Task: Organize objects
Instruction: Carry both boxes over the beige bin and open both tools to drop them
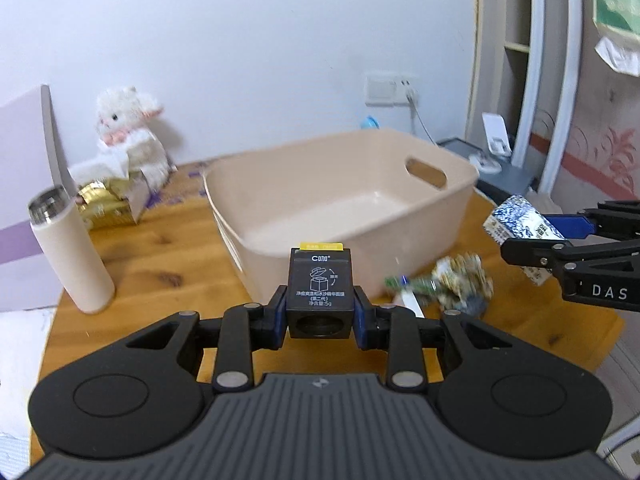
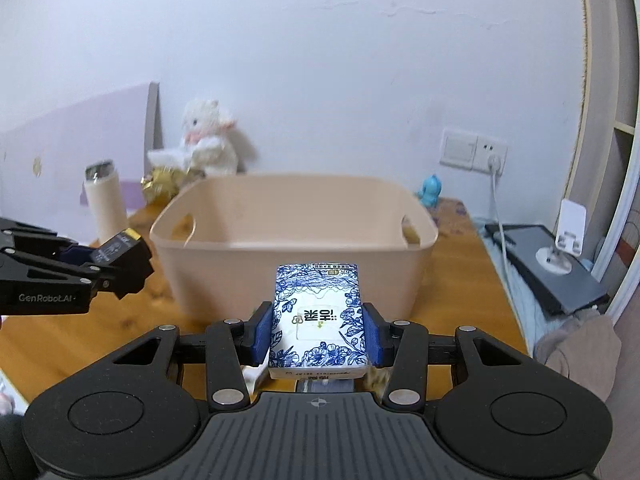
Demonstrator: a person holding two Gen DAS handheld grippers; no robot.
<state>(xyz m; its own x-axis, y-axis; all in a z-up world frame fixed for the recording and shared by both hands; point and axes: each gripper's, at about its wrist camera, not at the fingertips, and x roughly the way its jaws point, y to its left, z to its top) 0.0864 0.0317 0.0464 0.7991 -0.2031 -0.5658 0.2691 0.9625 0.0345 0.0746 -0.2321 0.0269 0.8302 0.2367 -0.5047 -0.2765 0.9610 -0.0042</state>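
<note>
Right now both grippers are raised above the wooden table [image 1: 168,256] and pointed toward the beige plastic bin [image 1: 348,216], each with something clamped between its blue pads.

Seen from the left wrist, the left gripper [image 1: 320,312] holds level, its jaws closed on a small black box [image 1: 320,284] with a yellow tab at its top edge and a round hole in the face nearest the camera. That box hangs in front of the bin's near wall, not over its opening. From the right wrist view the same gripper enters at the left edge, with the box tilted and well short of the bin's rim.

The right gripper [image 2: 318,332] likewise points straight at the bin, its jaws shut on a blue-and-white floral tissue pack [image 2: 318,320] whose printed label reads upside down. The pack sits before the bin's near wall — lower than the rim. In the left wrist view this gripper reaches in from the right edge, and its far end is cut off by the frame.

On the table just beside the bin lies a crumpled wrapper [image 1: 452,280], blurred, so its print cannot be read. A cream flask [image 1: 68,248] with a metal top stands upright to the left, and a white plush toy [image 1: 128,132] sits by the wall behind some gold packaging [image 1: 104,208]. The bin's floor is visible only from the left wrist and looks bare; from the right wrist its near wall hides the inside. A small blue figure [image 2: 432,190] stands behind the bin, partly hidden by its rim.
</note>
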